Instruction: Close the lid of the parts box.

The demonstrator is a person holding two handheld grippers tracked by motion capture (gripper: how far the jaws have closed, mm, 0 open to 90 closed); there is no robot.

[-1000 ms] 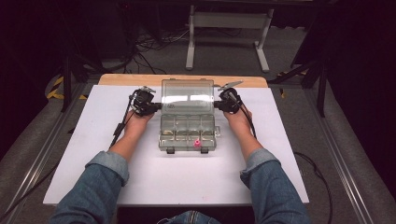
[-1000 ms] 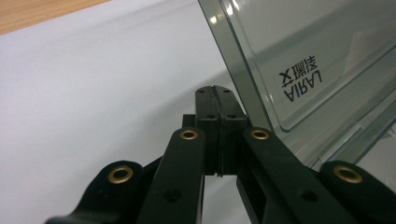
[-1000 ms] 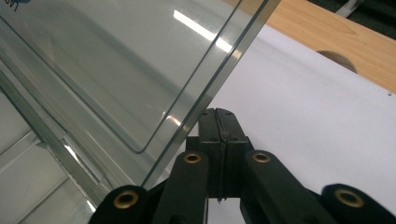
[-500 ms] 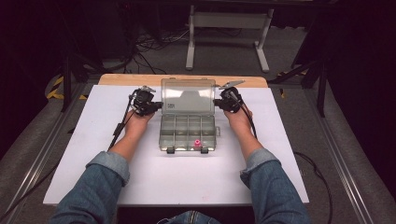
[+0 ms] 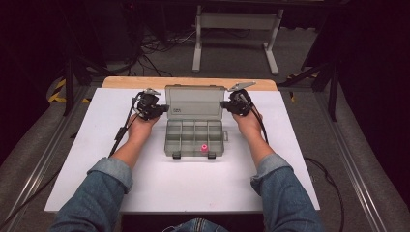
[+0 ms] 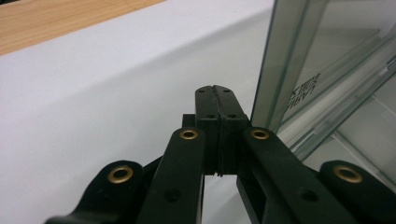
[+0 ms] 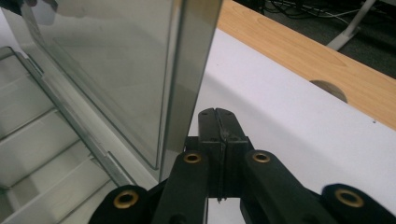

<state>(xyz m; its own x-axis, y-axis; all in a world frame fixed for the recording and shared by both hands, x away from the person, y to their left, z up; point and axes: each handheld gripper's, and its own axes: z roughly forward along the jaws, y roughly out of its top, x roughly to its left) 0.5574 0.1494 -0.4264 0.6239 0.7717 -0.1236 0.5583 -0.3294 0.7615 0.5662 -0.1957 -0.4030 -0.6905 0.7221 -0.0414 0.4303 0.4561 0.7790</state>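
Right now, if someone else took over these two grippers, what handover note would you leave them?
Left gripper: jaws shut on nothing, tips beside the left edge of the raised lid.
Right gripper: jaws shut on nothing, tips beside the lid's right edge.
Organizer box: mid-table on the white surface, base flat, clear lid standing open towards the far side.
Inside: one small pink piece in a front compartment; the other compartments look bare.
Done: lid is up.
Left: whether the lid stands by itself is unclear, so ease the grippers away gently; probably deal with the pink piece next.
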